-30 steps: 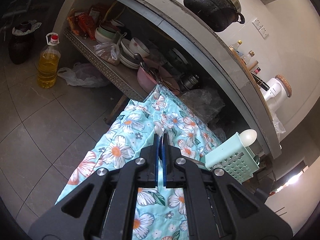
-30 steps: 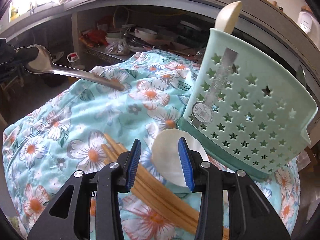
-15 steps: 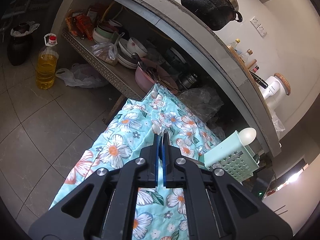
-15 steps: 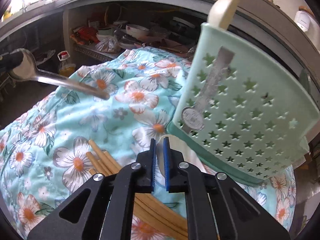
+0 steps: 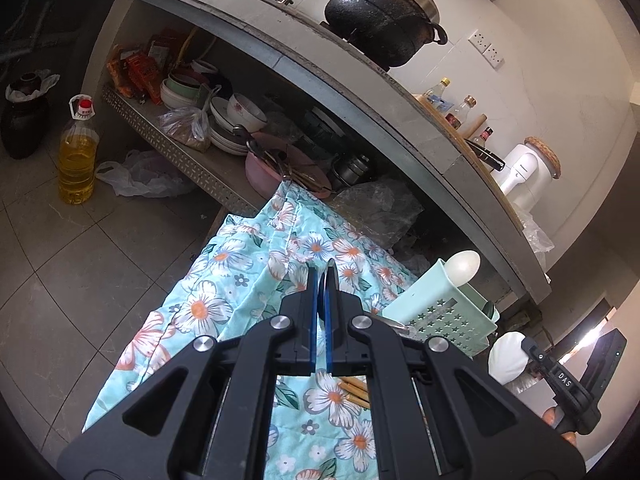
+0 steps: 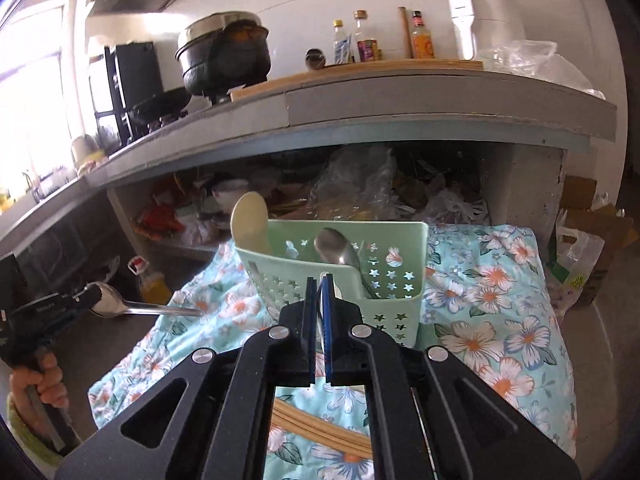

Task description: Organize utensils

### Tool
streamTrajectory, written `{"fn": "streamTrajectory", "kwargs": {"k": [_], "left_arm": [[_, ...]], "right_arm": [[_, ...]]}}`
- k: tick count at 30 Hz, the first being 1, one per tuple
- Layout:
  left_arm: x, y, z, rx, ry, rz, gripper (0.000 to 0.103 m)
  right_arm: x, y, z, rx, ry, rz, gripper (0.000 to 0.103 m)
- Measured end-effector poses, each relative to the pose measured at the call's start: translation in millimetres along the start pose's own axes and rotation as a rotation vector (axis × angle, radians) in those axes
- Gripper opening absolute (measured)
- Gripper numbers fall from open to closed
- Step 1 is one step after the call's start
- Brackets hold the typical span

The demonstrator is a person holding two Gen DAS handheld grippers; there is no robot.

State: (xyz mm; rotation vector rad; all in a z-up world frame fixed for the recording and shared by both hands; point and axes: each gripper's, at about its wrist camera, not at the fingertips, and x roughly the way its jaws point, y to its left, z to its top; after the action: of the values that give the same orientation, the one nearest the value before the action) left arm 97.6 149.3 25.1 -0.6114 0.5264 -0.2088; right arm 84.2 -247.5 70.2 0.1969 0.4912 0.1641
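Observation:
A mint green utensil basket [image 6: 352, 276] with star holes stands on a floral cloth [image 6: 492, 312]; it holds a cream spatula [image 6: 250, 220] and a steel spoon [image 6: 338, 252]. The basket also shows in the left wrist view [image 5: 444, 314]. My right gripper [image 6: 319, 308] is shut on a white spoon, seen edge-on, lifted in front of the basket; its white bowl shows in the left wrist view [image 5: 507, 357]. My left gripper [image 5: 320, 300] is shut on a steel spoon [image 6: 120, 306], held in the air left of the cloth. Wooden chopsticks [image 6: 316, 432] lie on the cloth below my right gripper.
A grey counter [image 6: 400, 108] overhangs the cloth, carrying a black pot [image 6: 224, 54], bottles [image 6: 364, 38] and a white kettle [image 6: 478, 20]. A shelf under it holds bowls [image 5: 240, 120]. An oil bottle [image 5: 78, 156] stands on the tiled floor.
My right gripper closed on the white spoon and lifted it off the cloth, level with the basket. My left gripper stayed shut on the steel spoon and drew back a little.

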Motion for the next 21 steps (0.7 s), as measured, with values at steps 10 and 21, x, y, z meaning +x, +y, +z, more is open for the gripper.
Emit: {"fn": "streamTrajectory", "kwargs": {"k": [10,21], "left_arm": [[-32,-43,8,0.083,-0.078,-0.122,0.001],[-31,-133,20,0.315,-0.171,-0.176,0.001]], "right_arm": [[-43,-34,-8,0.108,-0.088,0.027,0.003],[-53,-46,-13,0.132,-0.112,0.046,0.003]]}}
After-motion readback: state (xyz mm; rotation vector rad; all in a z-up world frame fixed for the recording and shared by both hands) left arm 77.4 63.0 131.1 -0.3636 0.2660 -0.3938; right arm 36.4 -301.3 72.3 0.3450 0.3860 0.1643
